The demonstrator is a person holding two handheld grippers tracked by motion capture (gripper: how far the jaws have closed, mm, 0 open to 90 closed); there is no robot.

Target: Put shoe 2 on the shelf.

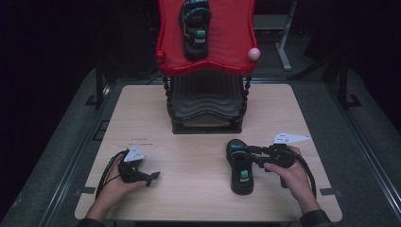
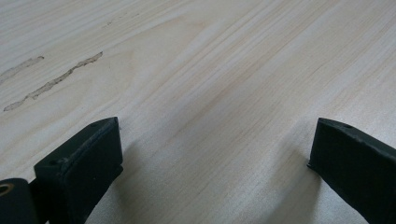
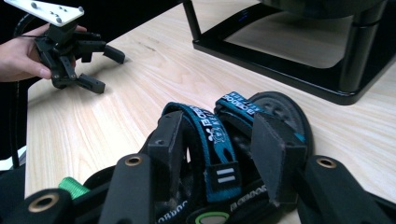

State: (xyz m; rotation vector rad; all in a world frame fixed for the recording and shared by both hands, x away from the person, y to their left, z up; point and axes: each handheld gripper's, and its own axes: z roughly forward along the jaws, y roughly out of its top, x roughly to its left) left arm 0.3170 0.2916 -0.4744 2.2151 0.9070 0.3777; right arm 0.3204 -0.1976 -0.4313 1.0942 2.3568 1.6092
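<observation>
— How far along are we?

— One sandal (image 1: 195, 28) sits on the red top tier (image 1: 227, 52) of the shoe rack. Its mate (image 1: 241, 168) lies on the table (image 1: 198, 142); my right gripper (image 3: 219, 144) pinches its blue strap (image 3: 212, 135).

— And the left?

— My left gripper (image 2: 215, 154) is spread wide, empty, low over bare wood. I judge we're halfway.
</observation>
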